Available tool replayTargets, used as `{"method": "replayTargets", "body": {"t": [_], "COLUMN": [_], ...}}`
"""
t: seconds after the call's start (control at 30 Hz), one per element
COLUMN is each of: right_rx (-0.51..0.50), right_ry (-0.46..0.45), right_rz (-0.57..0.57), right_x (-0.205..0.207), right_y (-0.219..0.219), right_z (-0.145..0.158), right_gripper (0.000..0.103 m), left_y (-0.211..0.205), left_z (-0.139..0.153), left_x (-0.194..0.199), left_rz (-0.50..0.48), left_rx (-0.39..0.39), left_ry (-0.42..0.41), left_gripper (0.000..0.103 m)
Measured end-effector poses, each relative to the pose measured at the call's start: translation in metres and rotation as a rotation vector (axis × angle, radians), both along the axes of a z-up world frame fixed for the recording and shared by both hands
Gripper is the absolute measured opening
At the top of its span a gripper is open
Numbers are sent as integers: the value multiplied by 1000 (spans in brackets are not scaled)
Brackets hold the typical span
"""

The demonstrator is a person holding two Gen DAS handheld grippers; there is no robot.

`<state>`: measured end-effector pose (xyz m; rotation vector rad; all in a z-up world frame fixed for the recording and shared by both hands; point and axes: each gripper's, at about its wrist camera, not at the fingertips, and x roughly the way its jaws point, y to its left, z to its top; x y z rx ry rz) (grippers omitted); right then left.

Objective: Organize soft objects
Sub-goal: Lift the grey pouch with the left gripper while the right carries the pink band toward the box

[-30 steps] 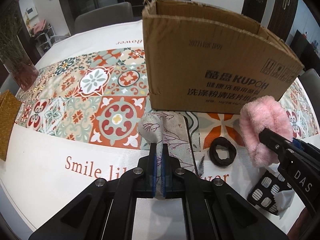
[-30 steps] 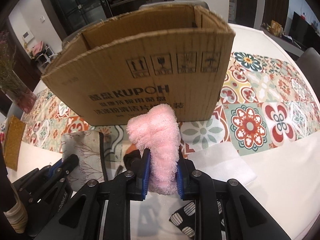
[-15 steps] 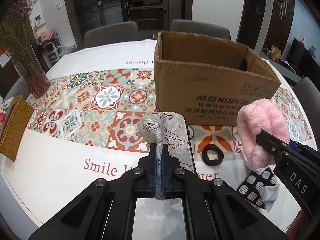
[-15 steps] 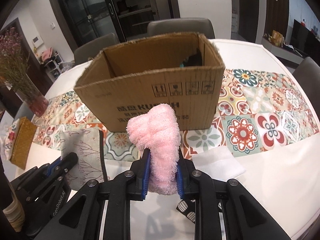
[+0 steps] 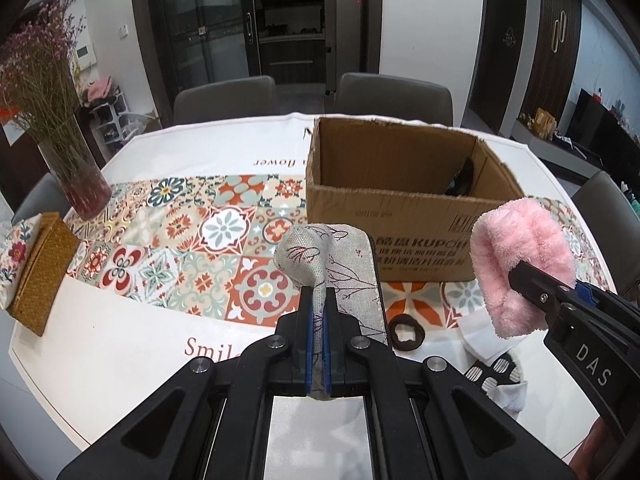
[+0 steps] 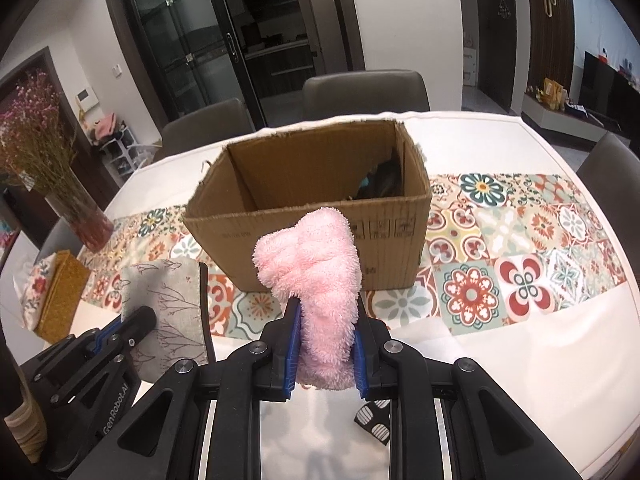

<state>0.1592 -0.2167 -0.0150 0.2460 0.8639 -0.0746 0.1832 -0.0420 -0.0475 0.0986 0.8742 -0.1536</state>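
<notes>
My left gripper [image 5: 318, 300] is shut on a grey linen pouch [image 5: 344, 256] with a branch print and a dark zip edge, held above the table. It also shows in the right wrist view [image 6: 168, 296]. My right gripper [image 6: 325, 320] is shut on a fluffy pink cloth [image 6: 316, 264], also seen in the left wrist view [image 5: 520, 264]. An open cardboard box [image 5: 400, 200] [image 6: 312, 216] stands on the table ahead of both, with dark items in its right corner.
A brown hair tie [image 5: 407, 332], a white cloth [image 5: 476, 332] and a black-and-white patterned sock [image 5: 496, 372] lie on the table below the grippers. A flower vase [image 5: 80, 176] and a woven tissue box [image 5: 36, 268] stand at the left. Chairs ring the table.
Both grippers have risen and pulled back with their loads. The box now looks smaller and its inside shows.
</notes>
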Motion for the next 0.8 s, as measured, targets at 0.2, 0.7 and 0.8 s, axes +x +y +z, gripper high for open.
{"method": "replayTargets", "body": {"t": [0.2, 0.7, 0.8], "right_rx": [-2, -13, -15], "right_ry": [-44, -115, -124], "right_rz": [-2, -13, -12], "right_x": [-1, 7, 11], "right_y": [0, -9, -9], "right_z": [23, 66, 71], "right_gripper": [23, 23, 23], "left_y": [-2, -11, -13], "left_z": [25, 72, 77], "left_x": [0, 13, 18], "left_rz": [-5, -31, -35], "left_rx": [-10, -23, -23], "left_ry": [-40, -115, -122], "left_gripper": [5, 5, 5]}}
